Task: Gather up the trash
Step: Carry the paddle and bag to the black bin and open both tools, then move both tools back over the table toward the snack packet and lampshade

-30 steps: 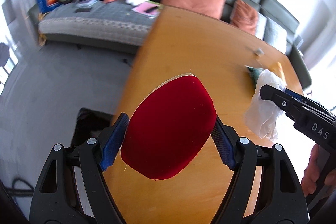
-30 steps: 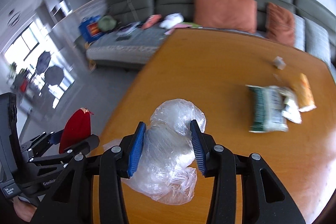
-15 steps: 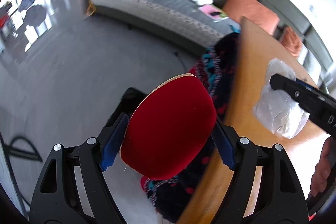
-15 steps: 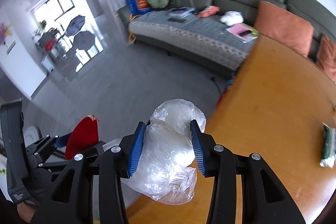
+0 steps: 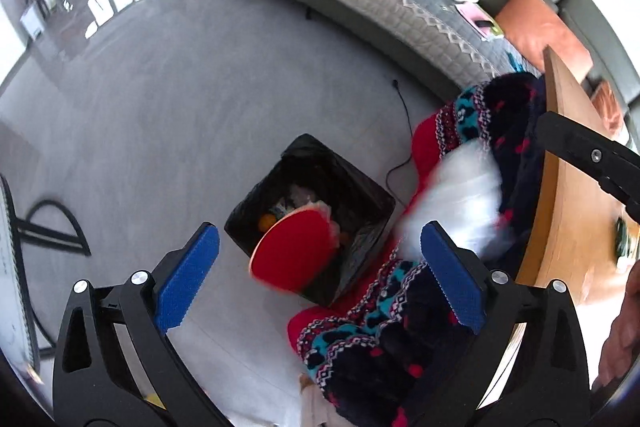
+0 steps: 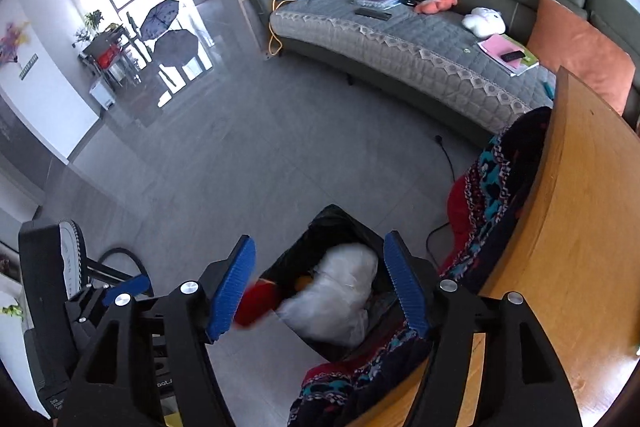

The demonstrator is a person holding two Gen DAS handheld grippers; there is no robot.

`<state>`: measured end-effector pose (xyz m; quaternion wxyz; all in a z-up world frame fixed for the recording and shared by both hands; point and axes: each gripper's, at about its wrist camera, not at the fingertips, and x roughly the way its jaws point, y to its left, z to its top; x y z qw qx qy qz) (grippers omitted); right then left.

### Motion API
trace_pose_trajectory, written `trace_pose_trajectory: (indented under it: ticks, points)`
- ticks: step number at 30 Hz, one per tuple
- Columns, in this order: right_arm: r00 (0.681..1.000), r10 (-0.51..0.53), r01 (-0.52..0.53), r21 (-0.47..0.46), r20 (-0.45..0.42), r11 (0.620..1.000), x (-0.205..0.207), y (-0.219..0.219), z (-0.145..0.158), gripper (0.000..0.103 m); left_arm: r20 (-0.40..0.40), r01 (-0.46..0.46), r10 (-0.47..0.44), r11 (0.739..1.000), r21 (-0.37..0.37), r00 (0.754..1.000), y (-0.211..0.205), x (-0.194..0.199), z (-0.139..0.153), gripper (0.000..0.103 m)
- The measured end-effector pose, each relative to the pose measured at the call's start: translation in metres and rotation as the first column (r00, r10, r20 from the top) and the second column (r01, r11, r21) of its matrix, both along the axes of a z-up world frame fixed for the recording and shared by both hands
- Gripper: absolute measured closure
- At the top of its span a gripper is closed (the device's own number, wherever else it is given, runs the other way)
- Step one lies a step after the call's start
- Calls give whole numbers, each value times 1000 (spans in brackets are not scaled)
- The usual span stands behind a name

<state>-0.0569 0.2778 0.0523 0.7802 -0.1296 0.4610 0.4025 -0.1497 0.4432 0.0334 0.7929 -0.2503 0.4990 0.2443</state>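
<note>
A black-lined trash bin (image 5: pixel 362 189) stands on the grey floor beside the wooden table (image 5: pixel 560 187). My left gripper (image 5: pixel 320 279) is open above it, and a red paddle (image 5: pixel 292 247) is falling, blurred, at the bin's near rim. My right gripper (image 6: pixel 320 291) is open over the bin (image 6: pixel 340 223), and a crumpled clear plastic bag (image 6: pixel 340 295) drops below it, blurred, into the bin's mouth. The bag (image 5: pixel 456 203) also shows in the left wrist view. The red paddle (image 6: pixel 256 303) shows beside my right gripper's left finger.
A patterned red, teal and navy blanket (image 5: pixel 400 339) hangs off the table edge next to the bin. A grey-green sofa (image 6: pixel 400 39) with cushions and clutter stands behind. A black cable (image 5: pixel 404 131) lies on the floor. A green snack packet (image 5: pixel 620 239) lies on the table.
Both grippers swung from over the table to over the bin, then opened. The red paddle and the plastic bag have left the jaws and are falling at the bin.
</note>
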Motion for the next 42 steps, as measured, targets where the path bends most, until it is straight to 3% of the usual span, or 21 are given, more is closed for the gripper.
trace_pose_trajectory:
  ticks: [11, 21, 34, 42]
  points:
    - [1000, 4, -4, -4, -2, 1000, 7, 2, -1, 35, -9, 11, -11, 1000, 3, 1000, -3, 3, -2, 6]
    - [999, -36, 35, 31, 11, 999, 12, -23, 16, 35, 13, 80, -80, 996, 32, 997, -28, 11, 18, 6]
    - [989, -146, 143, 88, 35, 986, 26, -107, 42, 35, 48, 199, -203, 977, 79, 978, -98, 40, 45, 6]
    - [962, -270, 265, 106, 42, 959, 46, -191, 48, 35, 66, 326, -333, 940, 96, 941, -171, 75, 57, 6]
